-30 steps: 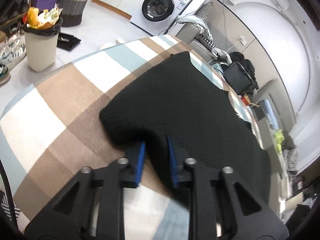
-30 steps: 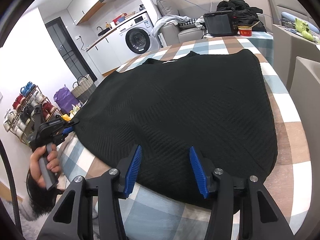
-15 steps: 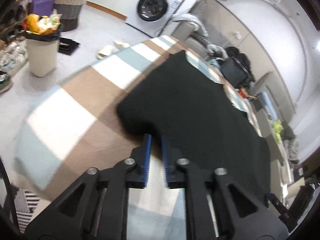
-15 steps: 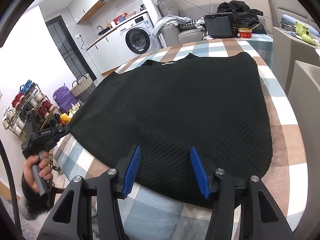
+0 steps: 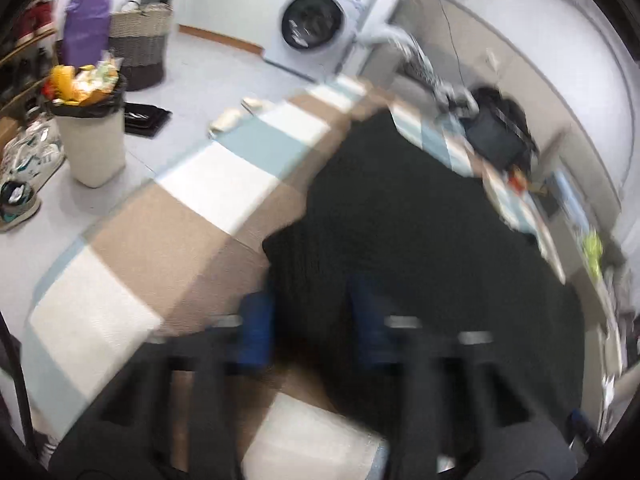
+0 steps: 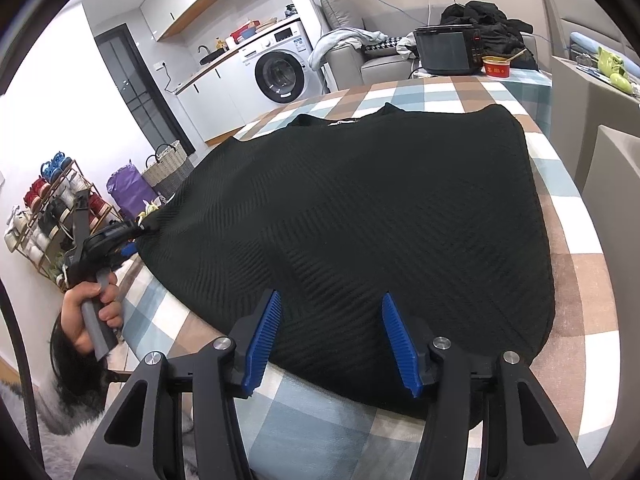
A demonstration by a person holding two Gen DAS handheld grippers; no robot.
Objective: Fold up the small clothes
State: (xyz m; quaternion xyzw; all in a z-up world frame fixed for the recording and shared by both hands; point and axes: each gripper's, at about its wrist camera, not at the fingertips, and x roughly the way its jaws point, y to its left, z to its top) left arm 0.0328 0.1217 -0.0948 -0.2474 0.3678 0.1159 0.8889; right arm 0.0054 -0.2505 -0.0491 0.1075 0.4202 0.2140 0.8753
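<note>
- The black knit sweater [image 6: 380,208] lies spread flat on the table's checked cloth [image 6: 576,240], covering most of the top; its collar is at the far side and its hem at the near edge.
- The right gripper [image 6: 332,336] sits at the near hem, slightly right of the sweater's centre line.
- Its jaws stand at a medium gap. The two blue pads [image 6: 264,340] straddle the hem with fabric between them, and neither pad visibly pinches the knit.
- The left gripper [image 6: 130,236] is at the sweater's left edge, held by a hand [image 6: 90,308] off the left side of the table.
- In the right wrist view, the left edge of the sweater draws out to a point that reaches the left gripper's tip.
- In the left wrist view, the sweater [image 5: 420,240] fills the right half of the frame, and a rounded corner of it lies between the jaws of the left gripper [image 5: 312,312].
- These jaws have just been closing with knit fabric between them. The view is heavily blurred, so it cannot be determined whether the pads actually clamp the fabric.
- Bare checked cloth [image 5: 200,216] extends left of the sweater.
- On the floor to the far left stand a full waste bin [image 5: 94,148], a woven basket [image 5: 138,52] and a purple bag [image 5: 86,28].
- A washing machine [image 6: 280,72] stands against the far wall. A red bowl [image 6: 497,67] sits at the table's far end, well apart from the sweater.
</note>
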